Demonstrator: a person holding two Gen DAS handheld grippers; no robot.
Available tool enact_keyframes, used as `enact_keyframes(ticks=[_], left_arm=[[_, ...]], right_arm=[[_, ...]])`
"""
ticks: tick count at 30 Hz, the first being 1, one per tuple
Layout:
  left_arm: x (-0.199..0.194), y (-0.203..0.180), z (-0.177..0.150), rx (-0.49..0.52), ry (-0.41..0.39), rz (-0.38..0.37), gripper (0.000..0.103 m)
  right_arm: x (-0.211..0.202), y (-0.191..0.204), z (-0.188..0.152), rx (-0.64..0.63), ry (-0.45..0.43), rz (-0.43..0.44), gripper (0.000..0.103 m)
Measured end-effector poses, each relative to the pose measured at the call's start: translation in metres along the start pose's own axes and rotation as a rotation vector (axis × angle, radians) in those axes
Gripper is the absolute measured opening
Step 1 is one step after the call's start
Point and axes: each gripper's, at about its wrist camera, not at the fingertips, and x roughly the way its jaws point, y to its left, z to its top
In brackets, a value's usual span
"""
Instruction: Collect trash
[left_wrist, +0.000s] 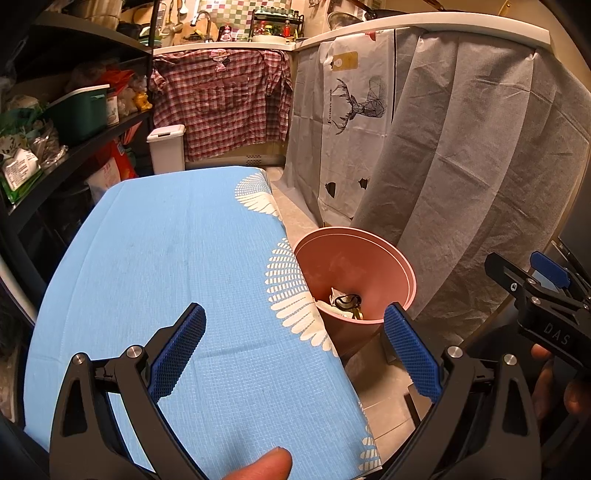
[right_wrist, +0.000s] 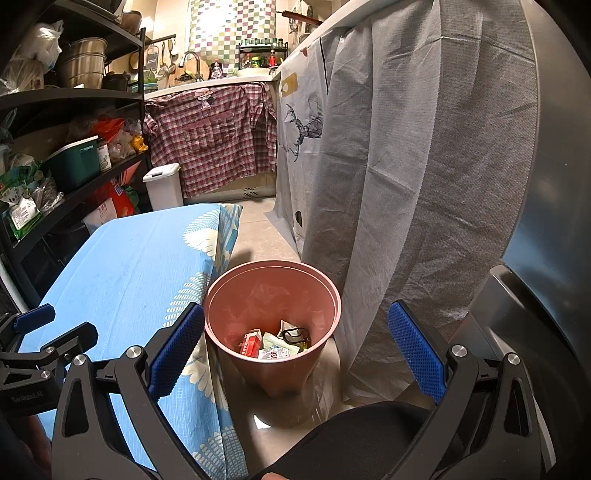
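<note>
I am looking into a narrow kitchen: a dark shelf rack (right_wrist: 74, 155) of packets along the left, a plaid shirt (right_wrist: 210, 144) hung below the far counter, and grey cloth (right_wrist: 413, 184) draped down the right side. The surface (left_wrist: 173, 280) in front of me wears a blue cover with white feather prints, and I see nothing lying on it.

The trash (right_wrist: 275, 343) is in a pink bin (right_wrist: 317, 288) standing on the floor, just beside the right edge of the surface and close against the grey cloth. It is a small heap at the bottom: a red carton, white crumpled wrappers with print, and a dark looped cord.

My left gripper (left_wrist: 295, 350) hangs over the near part of the surface, jaws spread wide and empty, with the bin past its right finger. My right gripper (right_wrist: 295, 347) is above the bin, looking down into its mouth; its jaws are also released, holding nothing, and the trash shows between them, well below.
</note>
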Motion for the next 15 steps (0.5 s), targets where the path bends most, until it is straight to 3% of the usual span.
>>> enact_keyframes(ticks=[15], left_arm=[[-0.0011, 0.0028, -0.0006, 0.001, -0.002, 0.002, 0.094]], right_arm=[[-0.0004, 0.0001, 0.0001, 0.0, -0.001, 0.001, 0.098]])
